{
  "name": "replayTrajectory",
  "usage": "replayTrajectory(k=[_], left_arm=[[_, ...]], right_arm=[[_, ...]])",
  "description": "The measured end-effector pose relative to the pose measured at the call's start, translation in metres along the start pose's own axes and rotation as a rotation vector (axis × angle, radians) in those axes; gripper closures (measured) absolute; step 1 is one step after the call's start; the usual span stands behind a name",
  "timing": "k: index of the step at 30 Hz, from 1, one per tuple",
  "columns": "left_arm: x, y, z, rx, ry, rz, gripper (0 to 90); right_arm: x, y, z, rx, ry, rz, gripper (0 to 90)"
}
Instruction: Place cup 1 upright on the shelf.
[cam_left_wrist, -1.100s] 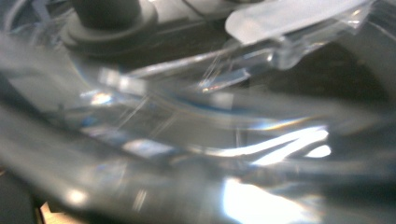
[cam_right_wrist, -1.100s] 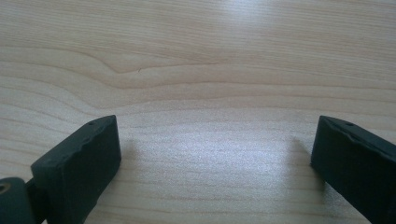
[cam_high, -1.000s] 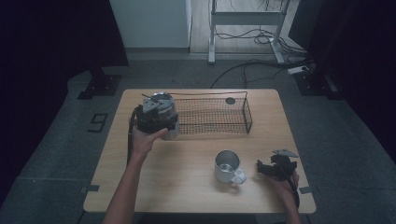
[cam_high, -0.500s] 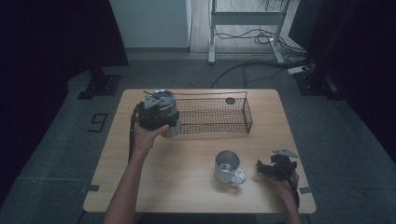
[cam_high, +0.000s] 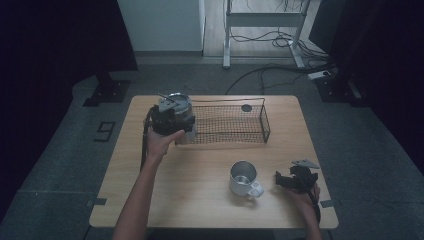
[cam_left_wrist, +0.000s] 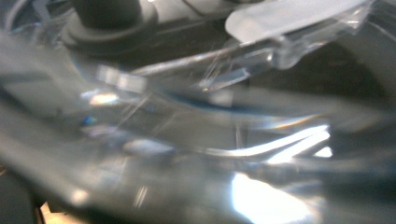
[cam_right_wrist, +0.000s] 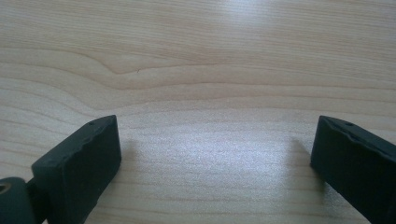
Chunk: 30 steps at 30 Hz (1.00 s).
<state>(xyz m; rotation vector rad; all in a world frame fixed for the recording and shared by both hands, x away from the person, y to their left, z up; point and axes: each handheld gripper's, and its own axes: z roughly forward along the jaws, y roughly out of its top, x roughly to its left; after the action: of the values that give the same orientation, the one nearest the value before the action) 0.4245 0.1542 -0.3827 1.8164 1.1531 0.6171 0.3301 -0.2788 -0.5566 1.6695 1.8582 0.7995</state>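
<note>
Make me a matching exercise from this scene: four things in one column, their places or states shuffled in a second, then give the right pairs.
Things:
1. clear lidded cup
2. metal mug
3. wire basket
4. right tool

Places or states:
A. stands on the far half of the table, long and dark
B. held at the basket's left end by the left tool
C. jaws wide apart over bare wood, holding nothing
D. upright near the table's front, handle toward the right tool

Pairs: 1-B, 2-D, 3-A, 4-C
</note>
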Motion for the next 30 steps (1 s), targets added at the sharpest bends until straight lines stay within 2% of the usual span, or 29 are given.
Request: replayTrajectory(k=[16, 24, 30], left_arm=[[-0.010, 0.011, 0.020, 0.011, -0.012, 0.007, 4.2], [-0.012, 0.018, 0.025, 0.012, -0.009, 0.004, 4.1], [-0.017, 0.025, 0.028, 0.021, 0.002, 0.021, 4.1]], right_arm=[[0.000, 0.000, 0.000, 0.000, -0.001, 0.000, 1.5], [0.000, 0.000, 0.000, 0.000, 0.000, 0.000, 1.5], [0.000, 0.000, 0.000, 0.000, 0.000, 0.000, 1.5]])
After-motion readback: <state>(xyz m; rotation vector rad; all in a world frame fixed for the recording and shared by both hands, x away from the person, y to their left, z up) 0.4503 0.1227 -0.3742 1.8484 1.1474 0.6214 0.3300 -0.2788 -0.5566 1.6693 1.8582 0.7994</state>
